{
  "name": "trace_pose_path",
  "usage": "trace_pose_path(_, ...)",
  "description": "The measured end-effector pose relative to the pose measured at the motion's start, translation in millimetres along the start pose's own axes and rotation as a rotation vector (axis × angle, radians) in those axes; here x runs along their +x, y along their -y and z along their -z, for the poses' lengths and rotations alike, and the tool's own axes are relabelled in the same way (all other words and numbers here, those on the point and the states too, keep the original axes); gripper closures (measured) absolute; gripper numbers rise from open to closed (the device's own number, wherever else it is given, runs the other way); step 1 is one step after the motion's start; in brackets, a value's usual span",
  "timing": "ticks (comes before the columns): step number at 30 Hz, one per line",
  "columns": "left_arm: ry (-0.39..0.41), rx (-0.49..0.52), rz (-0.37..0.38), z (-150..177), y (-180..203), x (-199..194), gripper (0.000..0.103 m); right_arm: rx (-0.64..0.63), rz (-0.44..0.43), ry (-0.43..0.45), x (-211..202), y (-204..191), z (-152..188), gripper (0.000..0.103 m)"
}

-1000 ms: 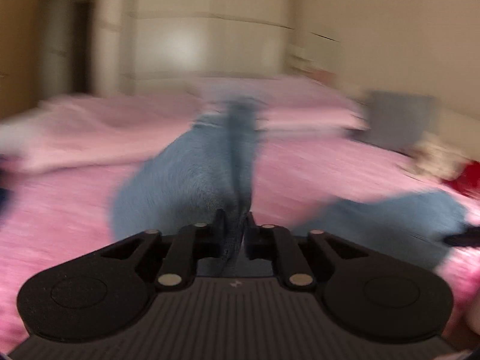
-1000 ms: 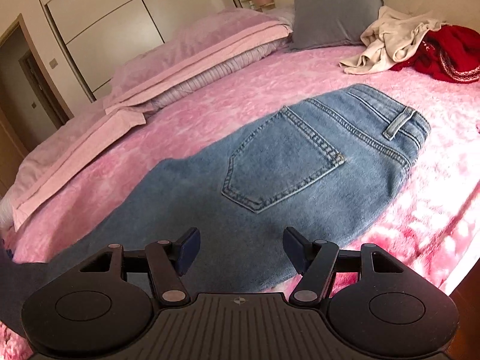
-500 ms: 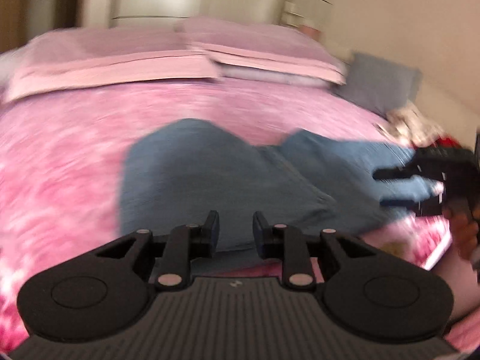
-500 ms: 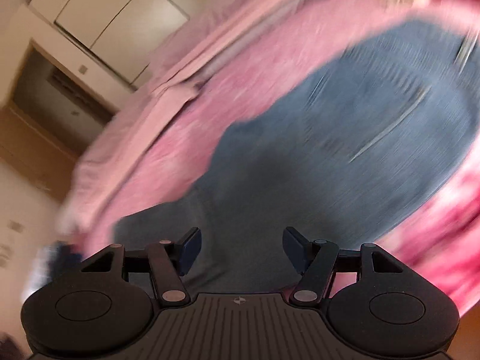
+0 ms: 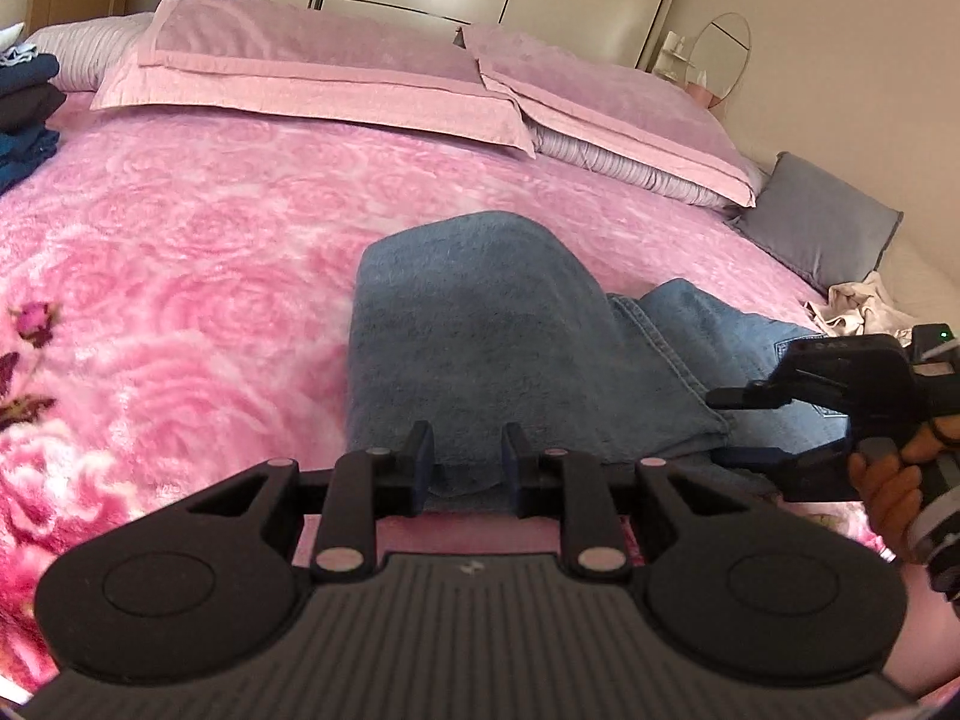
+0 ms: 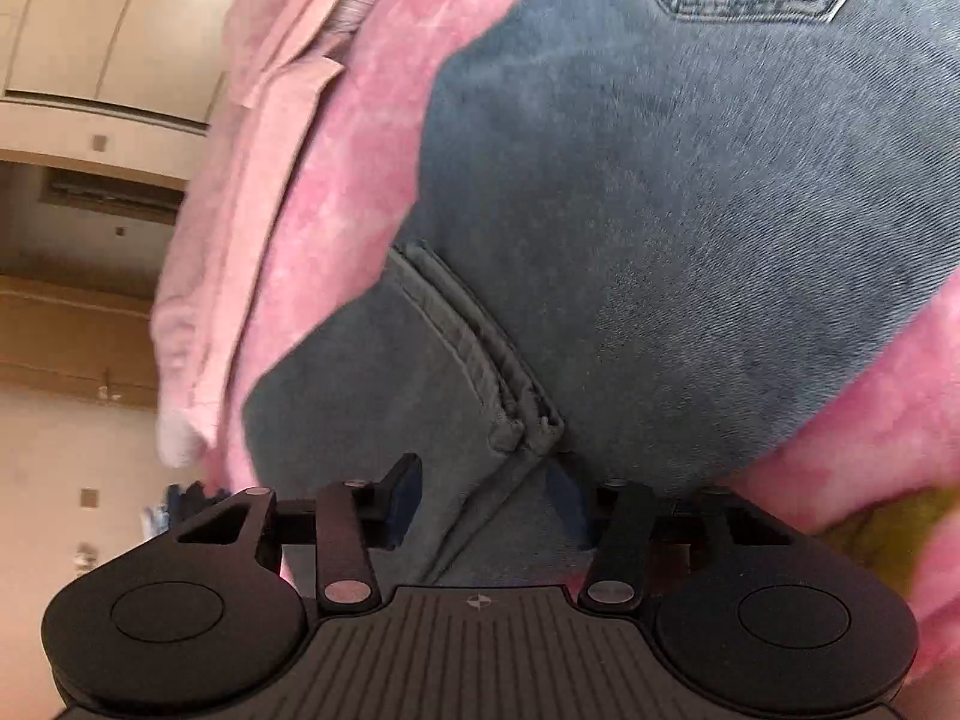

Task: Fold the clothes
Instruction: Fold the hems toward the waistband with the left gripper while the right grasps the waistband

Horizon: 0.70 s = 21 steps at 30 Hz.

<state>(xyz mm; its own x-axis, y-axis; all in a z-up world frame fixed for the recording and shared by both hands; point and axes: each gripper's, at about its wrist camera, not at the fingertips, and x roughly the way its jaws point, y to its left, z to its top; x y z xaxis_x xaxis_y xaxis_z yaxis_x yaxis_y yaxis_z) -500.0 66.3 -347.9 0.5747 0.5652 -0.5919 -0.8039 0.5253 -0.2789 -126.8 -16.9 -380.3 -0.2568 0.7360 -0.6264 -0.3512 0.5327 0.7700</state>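
Observation:
Blue jeans point(image 5: 480, 330) lie on the pink bed, their legs folded back over the upper part. My left gripper point(image 5: 465, 459) is open, its fingers on either side of the near edge of the fold. My right gripper point(image 6: 486, 504) is open and tilted, low over the jeans point(image 6: 660, 240), with the hem seam between its fingers. It also shows at the right of the left wrist view point(image 5: 744, 426), held in a hand at the jeans' edge.
Pink rose bedspread point(image 5: 180, 270). Pink pillows point(image 5: 360, 72) at the head. Grey cushion point(image 5: 822, 222) and a cream garment point(image 5: 858, 306) at the right. Dark folded clothes point(image 5: 24, 114) at the far left. Wardrobe behind.
My left gripper let go of the jeans leg it was carrying; the leg now lies folded. My right gripper rolled sideways and dropped to the jeans' near edge.

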Motion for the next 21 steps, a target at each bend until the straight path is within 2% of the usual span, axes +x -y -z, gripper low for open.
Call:
trace_pose_path(2,-0.004,-0.009,-0.001,1.3,-2.4,1.6,0.084,0.006,0.008,0.031,4.2,-1.6,2.2,0.053)
trace_pose_path(3,-0.006,-0.013,-0.001,1.9,-3.5,2.5,0.084,-0.008,0.022,0.054,5.0,-3.3,3.9,0.081)
trace_pose_path(4,-0.008,-0.017,-0.001,2.5,-4.6,3.2,0.084,-0.058,0.016,0.081,4.7,-6.2,7.2,0.096)
trace_pose_path(6,-0.009,-0.016,0.0,2.4,-5.2,3.3,0.084,-0.209,-0.01,0.165,-4.0,-17.6,18.1,0.097)
trace_pose_path(7,-0.008,-0.012,0.0,2.2,-5.0,3.0,0.084,-0.331,-0.021,0.245,-16.1,-30.9,27.4,0.098)
trace_pose_path(10,-0.011,-0.001,-0.002,1.1,-3.5,6.2,0.084,-0.571,-0.119,0.469,-61.2,-54.5,52.0,0.098)
trace_pose_path(11,-0.012,0.003,-0.003,0.7,-2.8,7.8,0.084,-0.578,-0.102,0.49,-67.2,-53.4,53.0,0.098)
trace_pose_path(12,-0.014,0.007,-0.004,0.3,-2.2,9.4,0.084,-0.546,-0.038,0.476,-65.7,-45.8,50.1,0.098)
trace_pose_path(13,-0.016,0.011,-0.006,-0.1,-1.5,11.1,0.084,-0.5,0.029,0.431,-56.8,-33.0,44.9,0.098)
trace_pose_path(15,-0.02,0.027,-0.017,-1.1,1.1,15.2,0.084,-0.309,0.118,0.292,-31.6,7.0,31.2,0.098)
trace_pose_path(16,-0.023,0.035,-0.023,-1.5,2.4,17.2,0.084,-0.239,0.089,0.283,-29.3,22.0,30.0,0.098)
trace_pose_path(17,-0.025,0.042,-0.028,-2.0,3.5,19.0,0.084,-0.246,0.08,0.296,-31.1,22.7,31.6,0.098)
trace_pose_path(21,-0.028,0.046,-0.033,-3.7,2.4,20.4,0.084,-0.368,0.013,0.4,-48.3,-3.5,40.4,0.098)
